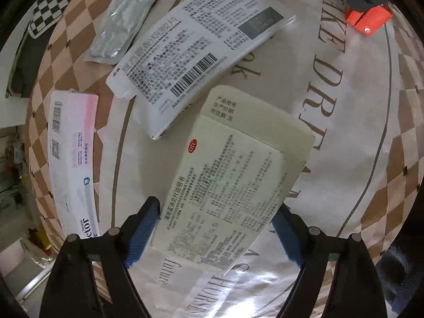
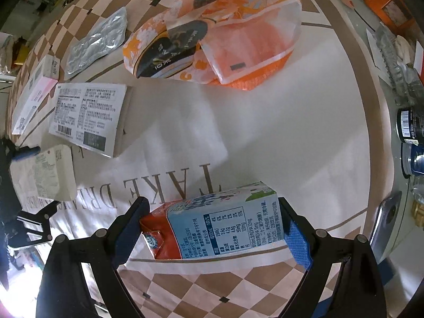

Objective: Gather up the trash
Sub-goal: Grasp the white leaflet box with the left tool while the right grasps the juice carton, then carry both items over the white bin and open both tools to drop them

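My left gripper [image 1: 216,213] is shut on a cream medicine box [image 1: 233,175], its blue pads pressing both long sides. It also shows at the left edge of the right wrist view [image 2: 45,172]. My right gripper [image 2: 212,214] is shut on a milk carton [image 2: 212,228], blue and white with a red end, lying sideways between the jaws. On the tablecloth lie a white flattened medicine box [image 1: 196,53], also in the right wrist view [image 2: 90,116], a silver blister pack [image 1: 127,18], a pink toothpaste box [image 1: 71,159] and an orange plastic bag [image 2: 217,31].
The table carries a brown-checked cloth [image 2: 238,137] with printed letters. Cans [image 2: 410,124], a plastic bottle [image 2: 392,50] and an orange box [image 2: 387,2] stand at the right edge. The right gripper's red part [image 1: 368,18] shows in the left wrist view. A checkered item [image 1: 53,2] lies far left.
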